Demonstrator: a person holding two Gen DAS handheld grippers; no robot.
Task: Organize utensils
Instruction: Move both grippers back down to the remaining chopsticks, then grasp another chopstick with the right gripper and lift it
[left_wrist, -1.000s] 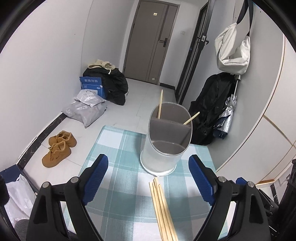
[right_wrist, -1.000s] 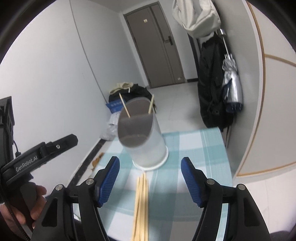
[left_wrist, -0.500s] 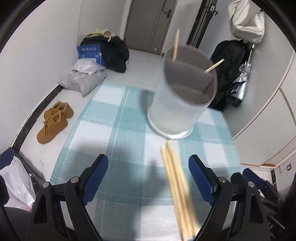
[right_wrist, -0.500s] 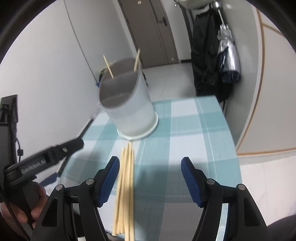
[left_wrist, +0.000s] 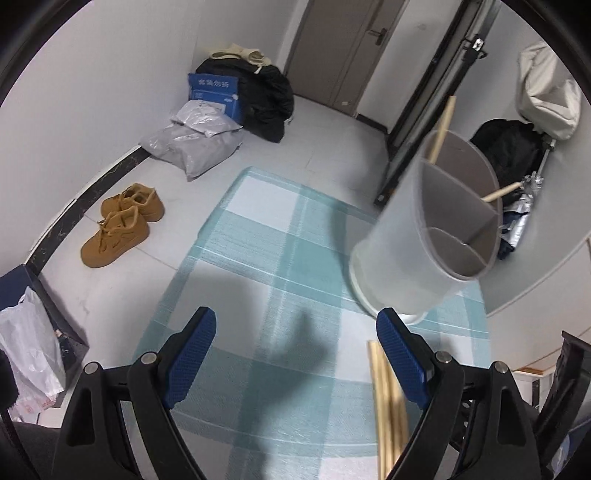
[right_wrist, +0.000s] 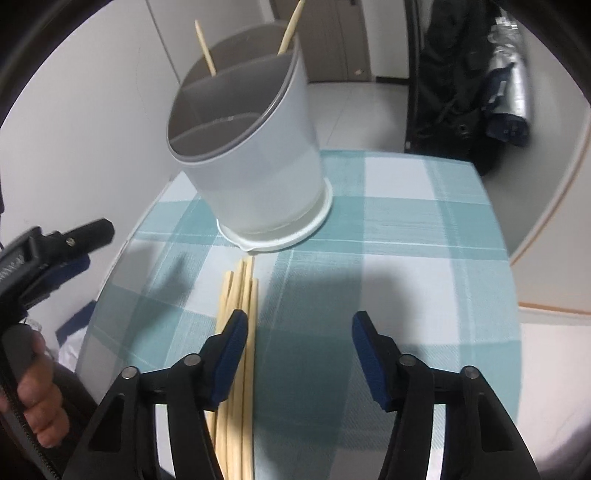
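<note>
The bundle of chopsticks (right_wrist: 240, 332) lies flat on the checked tablecloth (right_wrist: 406, 229), long axis running from the near edge toward the divided utensil holder (right_wrist: 251, 147) at the far side, where two sticks stand already. The right gripper (right_wrist: 297, 332) hangs wide open and empty with the bundle just under its left finger, nearer than the left gripper (left_wrist: 295, 343). That one is also spread wide, holding nothing, with the sticks off by its right finger.

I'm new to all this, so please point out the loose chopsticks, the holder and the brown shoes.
loose chopsticks (right_wrist: 240, 291): right wrist view, upper part of the bundle.
holder (right_wrist: 266, 173): right wrist view, outer wall.
brown shoes (left_wrist: 114, 236): left wrist view, nearer shoe's top.
</note>
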